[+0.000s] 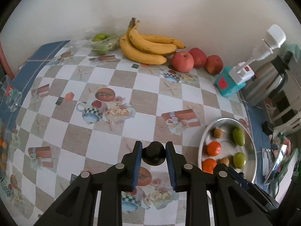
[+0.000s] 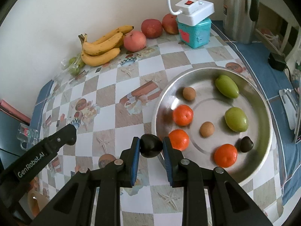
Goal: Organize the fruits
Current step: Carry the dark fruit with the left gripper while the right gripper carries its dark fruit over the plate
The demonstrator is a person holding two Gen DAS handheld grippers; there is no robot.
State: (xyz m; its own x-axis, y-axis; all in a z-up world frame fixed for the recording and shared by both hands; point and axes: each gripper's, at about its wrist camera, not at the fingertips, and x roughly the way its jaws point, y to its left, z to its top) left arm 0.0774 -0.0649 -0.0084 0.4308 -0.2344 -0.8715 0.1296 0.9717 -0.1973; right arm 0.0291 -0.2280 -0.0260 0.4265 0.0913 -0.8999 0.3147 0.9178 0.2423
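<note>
The checked tabletop (image 2: 131,86) spreads wide, and the round metal tray (image 2: 263,143) near its right edge is the landmark to read everything from. Far from the tray, against the wall, lie the bananas (image 2: 101,47), with three red apples (image 2: 134,41) in a row on their tray-ward side and a bag of green fruit (image 2: 74,65) on the other side; these look not yet sorted. Inside the tray sit three oranges (image 2: 182,114), two green fruits (image 2: 236,119), two small brown fruits (image 2: 207,129) and one dark fruit (image 2: 246,144), so the sorting seems partly done. Just at the tray's near-left rim the right hand-held gripper (image 2: 151,147) is clamped on a dark plum (image 2: 151,147), which I judge is bound for the tray. Further left of the tray, over bare tabletop, the left hand-held gripper (image 1: 153,155) pinches another dark plum (image 1: 153,155). As for writing, the left gripper's arm reads "GenRobot.AI" in the right wrist view; a clear box (image 2: 27,133) far left of the tray bears a label too blurred to read.
</note>
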